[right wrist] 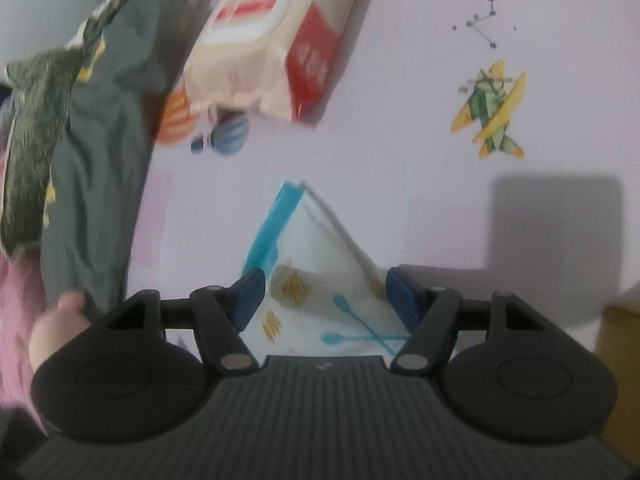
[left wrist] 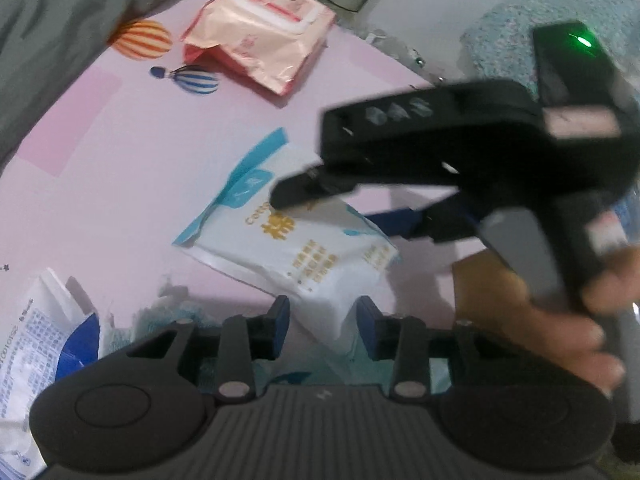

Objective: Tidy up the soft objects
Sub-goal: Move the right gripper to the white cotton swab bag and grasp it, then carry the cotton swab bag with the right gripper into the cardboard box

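A white wipes pack with teal trim [left wrist: 304,252] [right wrist: 320,248] lies on the pink printed mat [left wrist: 120,152]. My left gripper [left wrist: 323,316] is at the pack's near corner. The corner sits between its blue pads with a thin gap on each side, so it is open. My right gripper [left wrist: 340,212] [right wrist: 326,298] comes in from the right, held by a hand [left wrist: 560,320]. It straddles the pack's far end, jaws wide and open, pads beside the pack and not pressing it. A pink wipes pack [left wrist: 260,36] [right wrist: 272,48] lies further off on the mat.
Another white-and-blue pack [left wrist: 36,344] lies at the lower left. Grey cloth [left wrist: 48,20] [right wrist: 96,160] borders the mat, with a hand [right wrist: 56,324] at its edge. A teal fuzzy fabric [left wrist: 520,20] is at the upper right. A brown box [left wrist: 488,280] [right wrist: 620,340] stands by the right gripper.
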`<state>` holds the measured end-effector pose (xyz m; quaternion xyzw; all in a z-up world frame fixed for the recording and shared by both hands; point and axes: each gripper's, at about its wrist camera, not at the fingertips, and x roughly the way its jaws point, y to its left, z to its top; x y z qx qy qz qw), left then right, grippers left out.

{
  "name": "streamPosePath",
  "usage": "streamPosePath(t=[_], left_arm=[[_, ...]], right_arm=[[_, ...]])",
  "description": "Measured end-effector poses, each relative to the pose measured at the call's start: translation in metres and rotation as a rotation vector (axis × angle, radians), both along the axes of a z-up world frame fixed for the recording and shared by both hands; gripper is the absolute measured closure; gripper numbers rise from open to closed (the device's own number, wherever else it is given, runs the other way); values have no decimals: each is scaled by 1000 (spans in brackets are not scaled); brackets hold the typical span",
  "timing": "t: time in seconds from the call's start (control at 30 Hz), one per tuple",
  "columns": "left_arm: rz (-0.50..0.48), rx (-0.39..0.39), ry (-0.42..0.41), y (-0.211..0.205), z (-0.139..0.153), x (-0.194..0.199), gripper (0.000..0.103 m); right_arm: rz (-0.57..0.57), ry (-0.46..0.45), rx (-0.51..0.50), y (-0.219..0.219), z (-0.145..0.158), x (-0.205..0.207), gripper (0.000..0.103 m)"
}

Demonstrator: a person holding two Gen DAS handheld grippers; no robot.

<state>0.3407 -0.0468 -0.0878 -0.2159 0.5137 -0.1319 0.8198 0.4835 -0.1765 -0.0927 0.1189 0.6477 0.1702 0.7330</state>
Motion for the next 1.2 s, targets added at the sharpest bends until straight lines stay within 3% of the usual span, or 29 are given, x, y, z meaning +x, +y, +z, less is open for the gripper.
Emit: streamPosePath(t=[0.13,0.3,0.67,0.93,1.2], left_arm=[[23,9,-12,3,3,1,65],[28,32,-38,5,17,-2,64],[-10,65,-225,-9,99,-44,63],[-203,38,-363,-90,156,-73,59],[-426,18,-367,-224,155,-72,58]], right_arm=[[53,-5,-13,3,3,-9,36],[34,-55,5,-3,14,-18,62],[8,-201,133,-37,96,-57,66],[-144,-325,207,-140,160,-122,66],[-408,-374,168,-285,169,-187,65]])
